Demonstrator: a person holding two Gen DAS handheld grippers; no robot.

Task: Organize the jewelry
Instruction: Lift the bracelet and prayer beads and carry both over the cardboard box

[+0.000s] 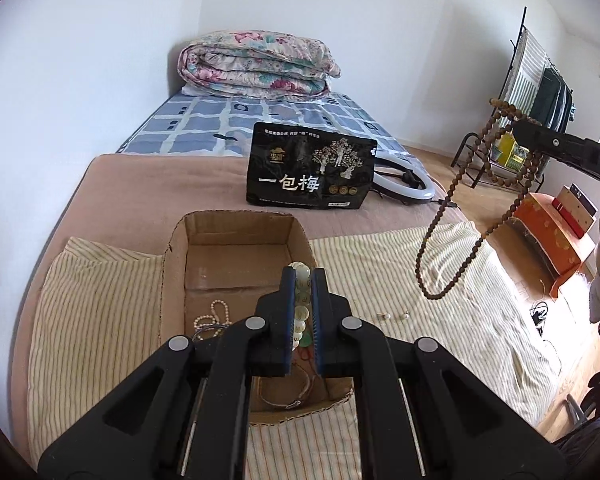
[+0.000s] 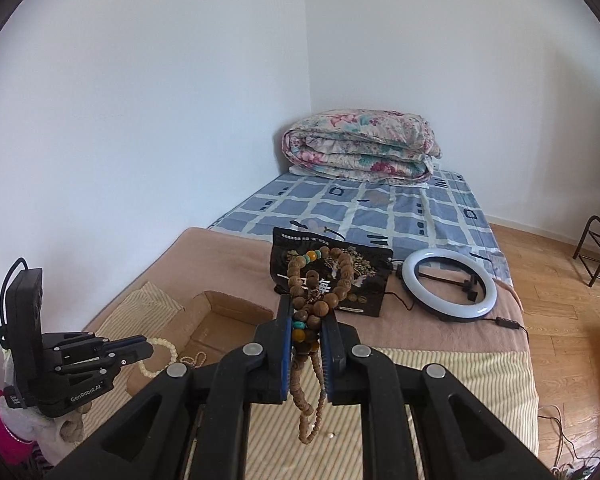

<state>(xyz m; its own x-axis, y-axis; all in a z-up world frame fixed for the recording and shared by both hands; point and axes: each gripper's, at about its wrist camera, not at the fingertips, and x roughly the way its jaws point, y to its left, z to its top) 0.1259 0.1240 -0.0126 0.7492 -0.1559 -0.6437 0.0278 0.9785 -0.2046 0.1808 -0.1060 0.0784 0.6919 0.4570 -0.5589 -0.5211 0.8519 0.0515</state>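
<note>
An open cardboard box sits on the striped cloth on the bed; it also shows in the right wrist view. Inside lie a pearl strand and a thin bangle. My left gripper is shut on a pale jade bead bracelet above the box; the bracelet also shows in the right wrist view. My right gripper is shut on brown wooden bead strands, held high right of the box; long loops hang from it. Two small pearl earrings lie on the cloth.
A black snack bag stands behind the box, with a ring light beside it. A folded floral quilt lies at the far end of the bed. A clothes rack and an orange box stand on the floor at right.
</note>
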